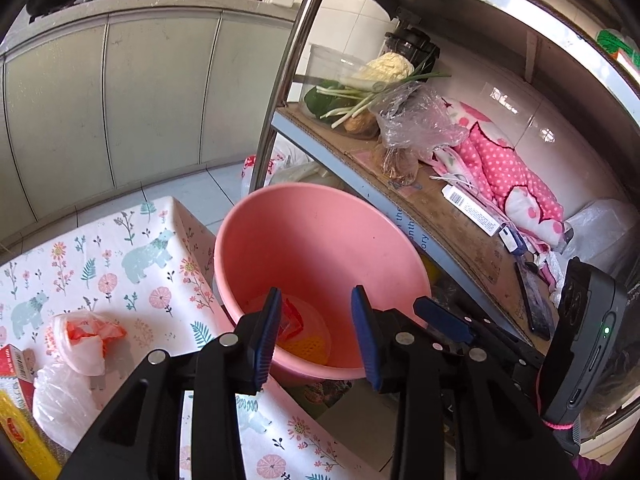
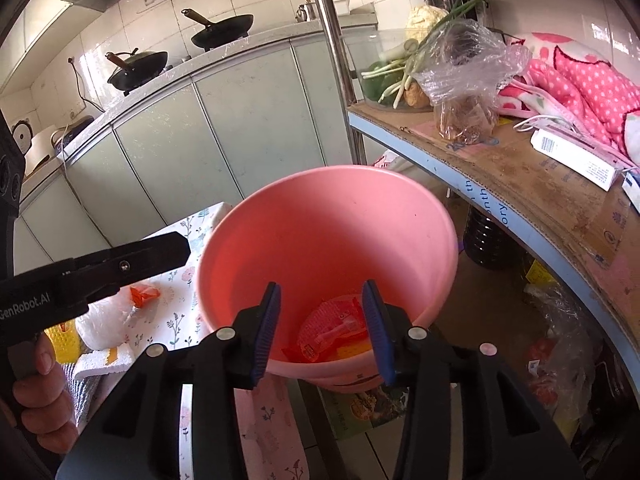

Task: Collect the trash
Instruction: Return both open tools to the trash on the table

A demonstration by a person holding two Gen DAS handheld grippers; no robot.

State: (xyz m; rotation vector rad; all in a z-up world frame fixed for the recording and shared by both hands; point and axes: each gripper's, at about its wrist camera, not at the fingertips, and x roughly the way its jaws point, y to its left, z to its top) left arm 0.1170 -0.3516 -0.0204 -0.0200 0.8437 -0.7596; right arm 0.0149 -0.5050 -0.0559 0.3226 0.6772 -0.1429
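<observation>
Your fingers [image 2: 266,328] cover part of the wrappers [image 2: 332,332] in the pink basin [image 2: 328,216]. The yellow packet [image 1: 20,440] on the table [image 1: 160,248] is cut off at the near left edge.

Basin [image 1: 320,240]: stands beside the table's corner, between the table and the shelf rack.
In the basin: wrappers [image 2: 332,328] lie on its bottom.
Table [image 1: 152,280]: left of the basin; crumpled bags [image 1: 84,336] lie on it near the left edge of the view.
Shelf rack [image 1: 440,216]: right of the basin; vegetables [image 1: 360,96], a tied bag [image 1: 416,120], folded cloth [image 1: 508,168] and a box [image 1: 472,208] lie on its board.
Cabinets [image 1: 120,100]: behind the table, with pans [image 2: 180,44] on the counter above.
Grippers: both point down over the basin's near rim.
</observation>
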